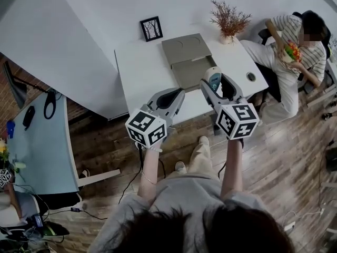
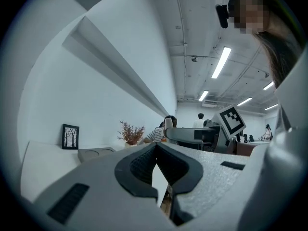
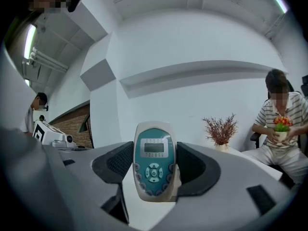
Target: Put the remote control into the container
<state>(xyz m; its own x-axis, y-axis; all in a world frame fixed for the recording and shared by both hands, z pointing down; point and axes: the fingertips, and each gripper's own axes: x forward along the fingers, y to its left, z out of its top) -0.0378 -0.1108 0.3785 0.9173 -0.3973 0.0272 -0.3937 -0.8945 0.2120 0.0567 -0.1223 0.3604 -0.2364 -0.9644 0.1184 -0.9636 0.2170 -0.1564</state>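
My right gripper (image 1: 215, 84) is shut on a white and teal remote control (image 1: 213, 79), held over the near right part of the white table (image 1: 139, 75). In the right gripper view the remote (image 3: 154, 160) stands upright between the two pads, buttons facing the camera. The grey container (image 1: 184, 59) lies open on the table just beyond it, lid flipped back toward the wall. My left gripper (image 1: 174, 97) hovers over the table's front edge, jaws shut with nothing in them; past its jaws the container (image 2: 96, 153) shows low at the left.
A black picture frame (image 1: 151, 28) and a dried plant in a vase (image 1: 229, 20) stand at the table's back edge. A small round object (image 1: 251, 76) lies on the table's right side. A seated person (image 1: 297, 51) is right of the table. A blue table (image 1: 37, 141) stands at left.
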